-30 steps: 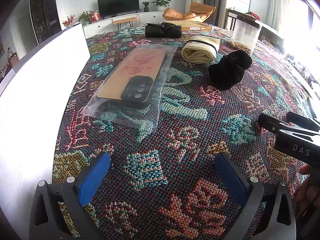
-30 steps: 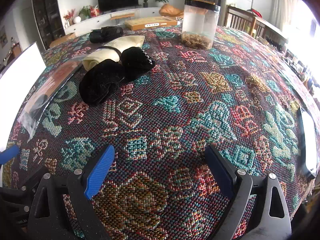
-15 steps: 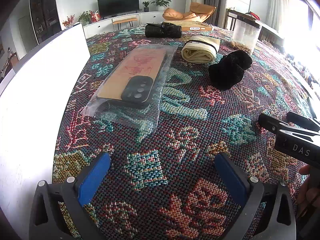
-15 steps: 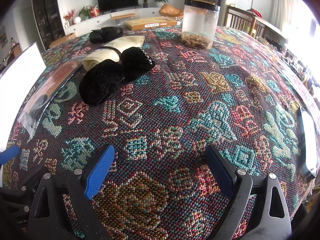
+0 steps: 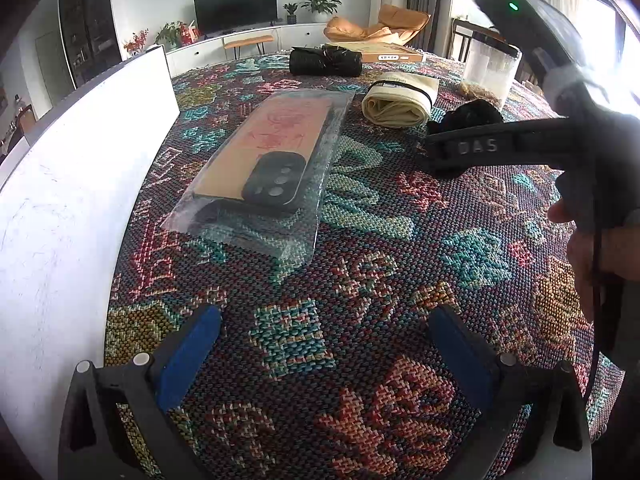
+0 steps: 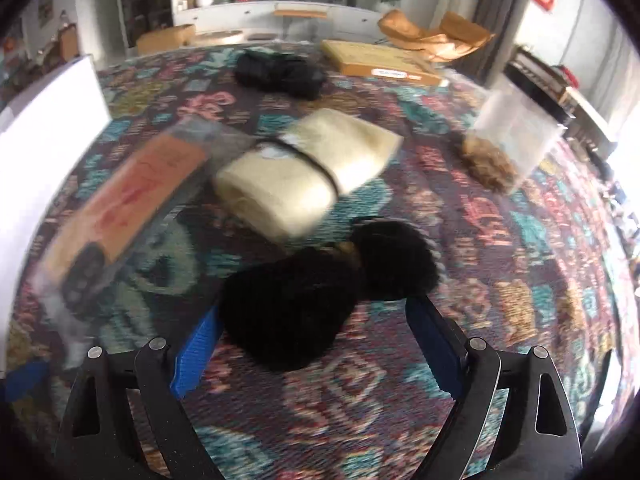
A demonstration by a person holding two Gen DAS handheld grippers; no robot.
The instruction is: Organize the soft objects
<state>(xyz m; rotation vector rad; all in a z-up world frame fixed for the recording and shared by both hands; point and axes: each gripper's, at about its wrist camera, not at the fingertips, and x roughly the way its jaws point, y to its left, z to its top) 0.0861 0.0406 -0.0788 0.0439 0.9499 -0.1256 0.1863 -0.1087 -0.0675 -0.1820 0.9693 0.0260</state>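
Note:
A fuzzy black soft item (image 6: 320, 292) lies on the patterned tablecloth, its near end between the open blue-padded fingers of my right gripper (image 6: 316, 344). Behind it sits a cream rolled cloth bound with a black band (image 6: 308, 172), also in the left wrist view as the cream roll (image 5: 400, 98). A black bundle (image 6: 280, 72) rests farther back. My left gripper (image 5: 324, 348) stands open over bare tablecloth at the near edge. From the left wrist view the right gripper's black body (image 5: 500, 148) covers most of the fuzzy black item (image 5: 468, 114).
A phone case in a clear plastic bag (image 5: 272, 168) lies left of centre. A white board (image 5: 72, 184) stands along the left edge. A clear jar with brown contents (image 6: 508, 140) and a flat cardboard box (image 6: 380, 62) sit at the back right.
My right gripper has swung forward and left across the table, now straddling the fuzzy black item. The left gripper has not moved.

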